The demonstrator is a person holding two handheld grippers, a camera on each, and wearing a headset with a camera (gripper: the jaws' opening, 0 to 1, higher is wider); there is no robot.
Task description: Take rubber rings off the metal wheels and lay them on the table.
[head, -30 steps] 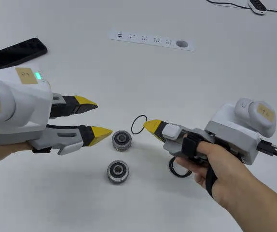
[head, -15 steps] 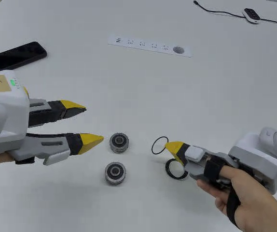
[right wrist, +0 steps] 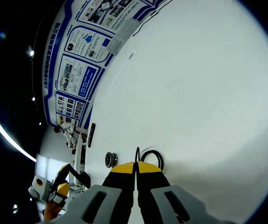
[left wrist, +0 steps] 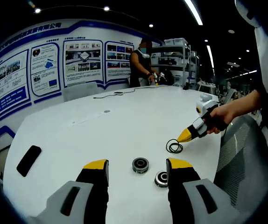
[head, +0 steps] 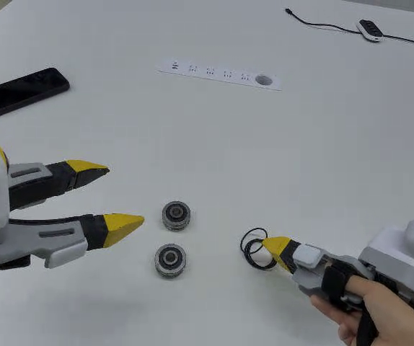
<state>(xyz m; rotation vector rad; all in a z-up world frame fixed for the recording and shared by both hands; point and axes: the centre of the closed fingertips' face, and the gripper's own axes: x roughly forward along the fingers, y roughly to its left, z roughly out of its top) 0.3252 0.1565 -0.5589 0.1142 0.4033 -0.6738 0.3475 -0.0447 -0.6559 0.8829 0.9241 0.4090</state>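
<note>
Two metal wheels lie on the white table, one (head: 176, 215) behind the other (head: 170, 259); the left gripper view shows them too (left wrist: 140, 165) (left wrist: 161, 178). My left gripper (head: 123, 194) hovers open to their left, nothing between its yellow tips. To their right, my right gripper (head: 275, 246) is shut on a thin black rubber ring (head: 251, 236), which hangs just over a second ring (head: 260, 261) lying on the table. In the right gripper view the held ring (right wrist: 137, 153) sticks up from the shut jaws beside the lying ring (right wrist: 151, 154).
A black phone (head: 23, 90) lies at the far left. A white power strip (head: 218, 74) sits at the back centre, and a remote with a cable (head: 369, 27) at the back right. A person (left wrist: 141, 65) stands beyond the table.
My right gripper has carried the thin ring away from the wheels, to the right and toward me, down to the ring on the table. The left gripper drew back leftward, still open.
</note>
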